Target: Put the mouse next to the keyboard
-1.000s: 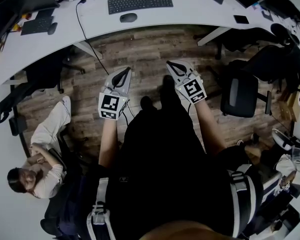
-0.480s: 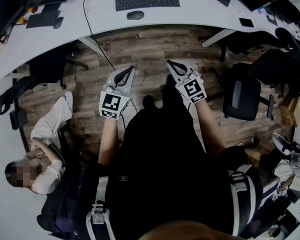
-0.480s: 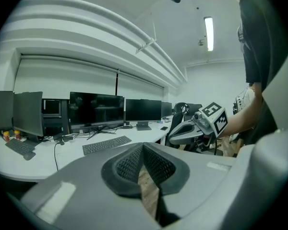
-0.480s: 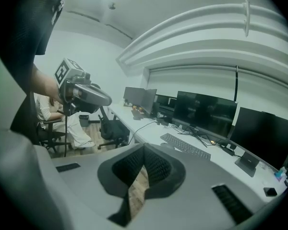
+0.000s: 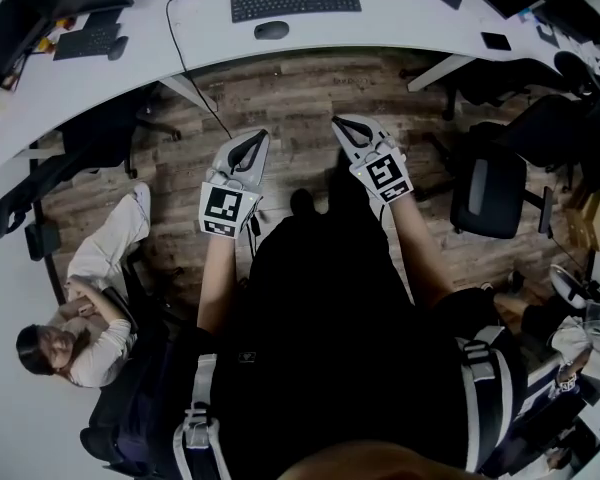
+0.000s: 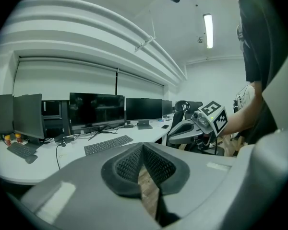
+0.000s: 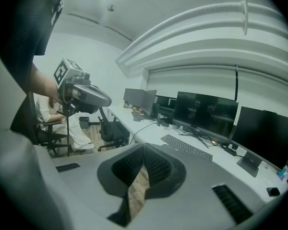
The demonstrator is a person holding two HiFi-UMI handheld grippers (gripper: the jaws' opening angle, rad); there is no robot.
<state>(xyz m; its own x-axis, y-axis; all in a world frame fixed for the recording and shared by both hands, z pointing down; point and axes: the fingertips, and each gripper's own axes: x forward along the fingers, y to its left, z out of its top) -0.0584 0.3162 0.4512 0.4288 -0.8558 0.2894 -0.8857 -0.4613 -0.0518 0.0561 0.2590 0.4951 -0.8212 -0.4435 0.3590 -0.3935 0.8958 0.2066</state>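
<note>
Mouse [image 5: 271, 30] lies on the far white desk [image 5: 400, 20], just on the near side of the keyboard [image 5: 295, 1], seemingly not touching it. Hardly anything has changed in the last second, so we have not begun. Our left gripper [image 5: 259, 136] and right gripper [image 5: 337, 123] hang clenched and empty over the floor [image 5: 300, 88], pointing deskward.

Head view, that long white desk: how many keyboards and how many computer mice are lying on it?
Keyboards: 2 (middle keyboard, left keyboard)
Mice: 2 (middle mouse, left mouse)
Total: 4
</note>
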